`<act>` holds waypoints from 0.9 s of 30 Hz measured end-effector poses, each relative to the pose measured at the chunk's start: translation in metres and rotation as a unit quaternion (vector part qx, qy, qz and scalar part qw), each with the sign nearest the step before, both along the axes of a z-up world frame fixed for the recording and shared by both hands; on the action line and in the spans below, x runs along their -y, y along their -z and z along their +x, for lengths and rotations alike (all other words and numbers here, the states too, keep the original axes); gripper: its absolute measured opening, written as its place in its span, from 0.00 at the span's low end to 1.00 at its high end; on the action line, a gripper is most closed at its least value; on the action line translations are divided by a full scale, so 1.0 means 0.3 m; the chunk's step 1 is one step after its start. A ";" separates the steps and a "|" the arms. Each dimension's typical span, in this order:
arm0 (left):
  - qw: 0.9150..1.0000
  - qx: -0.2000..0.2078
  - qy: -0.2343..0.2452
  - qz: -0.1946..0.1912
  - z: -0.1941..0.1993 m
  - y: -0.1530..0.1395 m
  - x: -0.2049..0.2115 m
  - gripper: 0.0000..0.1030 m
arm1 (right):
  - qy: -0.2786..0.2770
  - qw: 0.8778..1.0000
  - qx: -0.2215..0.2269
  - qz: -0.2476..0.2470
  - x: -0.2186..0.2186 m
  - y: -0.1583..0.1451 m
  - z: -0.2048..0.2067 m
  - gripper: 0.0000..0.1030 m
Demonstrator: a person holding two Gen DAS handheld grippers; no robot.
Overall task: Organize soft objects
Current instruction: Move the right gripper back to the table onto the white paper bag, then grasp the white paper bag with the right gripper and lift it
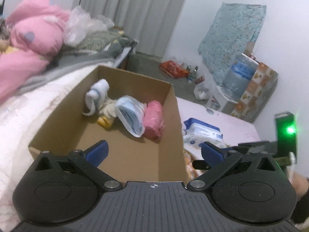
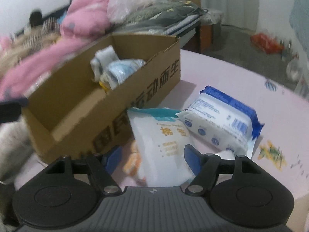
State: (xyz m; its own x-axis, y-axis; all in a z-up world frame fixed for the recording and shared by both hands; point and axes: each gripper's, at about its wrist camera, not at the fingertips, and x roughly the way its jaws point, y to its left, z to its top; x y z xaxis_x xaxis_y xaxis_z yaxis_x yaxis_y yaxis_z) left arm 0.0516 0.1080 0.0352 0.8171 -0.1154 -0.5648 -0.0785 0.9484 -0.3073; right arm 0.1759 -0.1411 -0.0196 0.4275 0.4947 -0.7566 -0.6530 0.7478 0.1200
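Right gripper (image 2: 152, 161): blue fingers spread either side of a white cotton-pad pouch (image 2: 166, 143) with a teal top. Whether they clamp it or merely bracket it, cannot tell; the frame is blurred. The pouch stands tilted, its top toward 12 o'clock, just beside the cardboard box (image 2: 135, 89) wall at 10 o'clock. A blue-and-white wipes pack (image 2: 222, 119) lies at 2 o'clock on the pink sheet (image 2: 241, 73), touching the pouch's corner.

Left gripper (image 1: 153, 151): wide open, empty, hovering over the box's near end. Inside at 12 o'clock: a white plush toy (image 1: 98, 96), a mask bundle (image 1: 131, 116), a pink roll (image 1: 154, 119).

Step, as judged: picking up the pouch for boxing. Next move calls for lifting it clear of the near wall's rim, then over to 10 o'clock.

Room: box floor near the front is bare. Bedding (image 2: 83, 25) crowds the box's far side.
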 end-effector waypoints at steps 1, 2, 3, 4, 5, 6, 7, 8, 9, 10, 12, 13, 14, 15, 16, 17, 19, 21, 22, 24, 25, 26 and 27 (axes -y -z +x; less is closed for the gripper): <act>1.000 0.007 0.000 0.010 -0.010 0.002 0.003 1.00 | -0.006 1.000 0.005 -0.017 -0.020 0.013 0.001 0.69; 1.000 0.013 -0.001 0.016 -0.030 0.004 0.004 1.00 | -0.011 0.999 0.009 -0.034 -0.037 0.029 0.005 0.69; 1.000 0.015 -0.002 0.020 -0.039 0.007 0.004 1.00 | -0.011 0.999 0.013 -0.050 -0.051 0.042 0.007 0.67; 1.000 0.018 -0.003 0.022 -0.044 0.009 0.000 1.00 | -0.008 0.998 0.015 -0.057 -0.055 0.047 0.011 0.67; 1.000 0.019 -0.003 0.023 -0.048 0.011 -0.001 1.00 | -0.005 0.998 0.011 -0.055 -0.053 0.045 0.013 0.66; 0.999 0.021 -0.003 0.025 -0.052 0.012 -0.005 1.00 | -0.001 0.998 0.008 -0.054 -0.049 0.040 0.014 0.62; 0.999 0.022 -0.003 0.027 -0.052 0.012 -0.010 1.00 | 0.003 0.999 0.007 -0.053 -0.046 0.033 0.017 0.60; 0.999 0.024 -0.005 0.029 -0.057 0.012 -0.014 1.00 | 0.009 0.998 0.008 -0.054 -0.038 0.025 0.016 0.60; 0.999 0.027 -0.007 0.031 -0.062 0.009 -0.018 1.00 | 0.013 0.998 0.010 -0.057 -0.037 0.020 0.018 0.58; 0.999 0.030 -0.010 0.030 -0.066 0.008 -0.024 1.00 | 0.020 0.998 0.013 -0.061 -0.031 0.017 0.018 0.58; 0.999 0.036 -0.013 0.026 -0.073 0.006 -0.032 1.00 | 0.023 0.998 0.012 -0.066 -0.021 0.011 0.017 0.53; 0.999 0.037 -0.012 0.023 -0.073 0.008 -0.036 1.00 | 0.026 0.997 0.013 -0.067 -0.021 0.011 0.016 0.48; 0.999 0.036 -0.011 0.020 -0.074 0.010 -0.039 1.00 | 0.029 0.997 0.016 -0.068 -0.019 0.007 0.011 0.47; 0.999 0.035 -0.009 0.018 -0.074 0.012 -0.039 1.00 | 0.030 0.997 0.023 -0.069 -0.016 0.001 0.003 0.41; 0.999 0.034 -0.006 0.018 -0.074 0.015 -0.037 1.00 | 0.034 0.997 0.028 -0.067 -0.014 -0.004 -0.003 0.36; 0.999 0.033 -0.004 0.017 -0.076 0.017 -0.031 1.00 | 0.039 0.997 0.033 -0.062 -0.006 -0.014 -0.011 0.35; 0.999 0.034 0.004 0.016 -0.080 0.019 -0.020 1.00 | 0.051 0.998 0.032 -0.036 0.022 -0.038 -0.015 0.31; 0.999 0.038 0.013 0.017 -0.090 0.018 -0.006 1.00 | 0.064 0.998 0.020 -0.005 0.056 -0.060 -0.004 0.31; 0.999 0.044 0.020 0.019 -0.096 0.016 0.004 1.00 | 0.075 0.997 0.013 0.013 0.080 -0.068 0.004 0.31; 0.998 0.053 0.034 0.026 -0.109 0.012 0.026 1.00 | 0.086 0.994 -0.017 0.057 0.133 -0.077 0.027 0.31; 0.997 0.058 0.042 0.028 -0.113 0.009 0.038 1.00 | 0.092 0.993 -0.028 0.075 0.155 -0.078 0.035 0.31; 0.996 0.064 0.053 0.028 -0.118 0.007 0.051 1.00 | 0.098 0.990 -0.040 0.092 0.180 -0.079 0.040 0.31; 0.995 0.066 0.064 0.027 -0.121 0.006 0.064 1.00 | 0.103 0.987 -0.050 0.111 0.208 -0.080 0.042 0.31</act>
State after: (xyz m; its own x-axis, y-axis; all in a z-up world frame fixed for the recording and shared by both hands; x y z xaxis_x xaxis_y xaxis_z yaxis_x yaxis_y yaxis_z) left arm 0.0153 0.0889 0.0335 0.8657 -0.1955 -0.4608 0.0811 0.9632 -0.2562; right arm 0.1883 -0.2037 0.0045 0.4656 0.5634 -0.6824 -0.4661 0.8116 0.3521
